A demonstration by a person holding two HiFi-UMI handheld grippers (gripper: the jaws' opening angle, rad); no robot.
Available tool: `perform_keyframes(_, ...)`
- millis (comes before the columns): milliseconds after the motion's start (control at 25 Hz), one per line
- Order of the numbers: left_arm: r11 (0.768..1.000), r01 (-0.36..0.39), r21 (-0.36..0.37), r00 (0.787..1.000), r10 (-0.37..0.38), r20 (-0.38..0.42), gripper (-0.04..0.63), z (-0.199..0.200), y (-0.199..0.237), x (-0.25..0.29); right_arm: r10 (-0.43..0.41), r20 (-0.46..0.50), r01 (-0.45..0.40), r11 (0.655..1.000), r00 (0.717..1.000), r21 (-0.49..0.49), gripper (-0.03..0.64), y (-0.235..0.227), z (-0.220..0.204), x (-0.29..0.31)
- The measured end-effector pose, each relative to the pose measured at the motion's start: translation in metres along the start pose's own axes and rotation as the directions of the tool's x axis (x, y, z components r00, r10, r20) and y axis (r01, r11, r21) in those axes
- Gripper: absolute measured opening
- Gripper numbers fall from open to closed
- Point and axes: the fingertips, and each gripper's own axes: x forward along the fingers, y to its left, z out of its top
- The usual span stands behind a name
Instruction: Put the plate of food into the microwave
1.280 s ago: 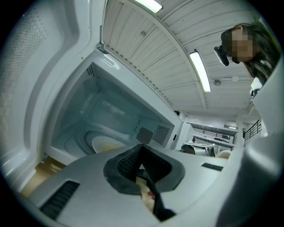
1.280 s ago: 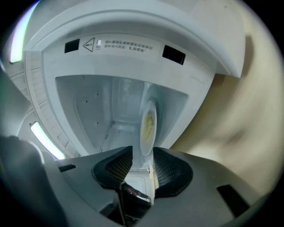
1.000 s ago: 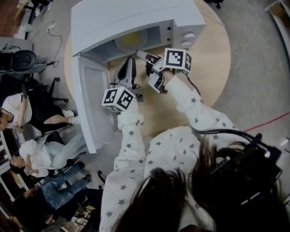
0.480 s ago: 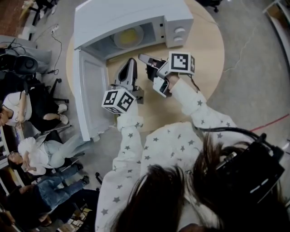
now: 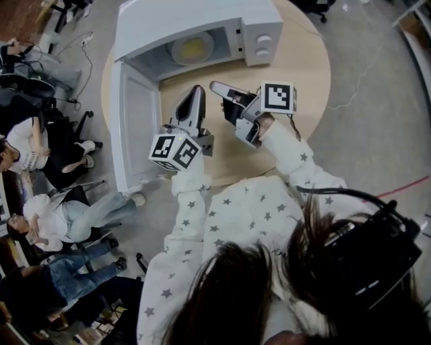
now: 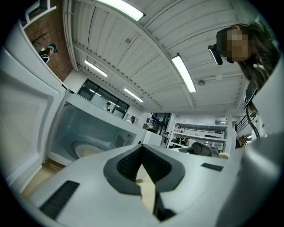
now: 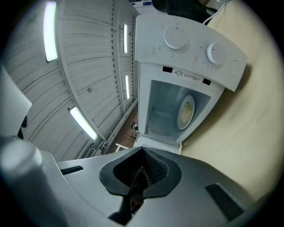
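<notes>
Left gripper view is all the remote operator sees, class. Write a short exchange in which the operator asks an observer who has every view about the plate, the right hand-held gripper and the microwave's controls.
Operator: Is the whole plate inside?
Observer: Yes. The head view shows the whole plate inside the microwave.
Operator: Does the right hand-held gripper hold anything?
Observer: No. The right hand-held gripper has its jaws together with nothing between them, and it points at the open cavity.
Operator: What controls are there?
Observer: Two round knobs side by side on the panel next to the cavity.
</notes>
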Motion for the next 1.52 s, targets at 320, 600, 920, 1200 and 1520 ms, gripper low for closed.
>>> perform_keyframes(320, 1.000, 0.018, 0.022, 1.000, -0.018, 0.011, 0.002, 0.000, -0.020, -0.013, 0.084, 0.028, -0.084, 0.996, 0.996, -0.021, 0.006, 0.013, -0.013, -0.019)
perform_keyframes(600, 0.999, 0.046, -0.001, 0.999, -0.046, -0.001, 0.002, -0.009, -0.024, -0.011, 0.096, 0.045, -0.093, 0.994, 0.994, -0.050, 0.006, 0.014, -0.014, -0.027)
perform_keyframes(920, 0.999, 0.036, 0.000, 0.999, -0.036, 0.003, 0.002, -0.007, -0.021, -0.011, 0.096, 0.061, -0.093, 0.994, 0.993, -0.049, 0.006, 0.013, -0.012, -0.031)
perform_keyframes(1200, 0.999, 0.042, -0.004, 0.999, -0.042, -0.004, 0.002, -0.011, -0.020, -0.010, 0.104, 0.083, -0.102, 0.994, 0.991, -0.028, 0.006, 0.008, -0.012, -0.030)
perform_keyframes(1520, 0.999, 0.046, -0.013, 0.999, -0.047, -0.022, 0.002, -0.017, -0.024, -0.011, 0.117, 0.143, -0.119, 0.993, 0.983, 0.005, 0.006, 0.004, -0.009, -0.039)
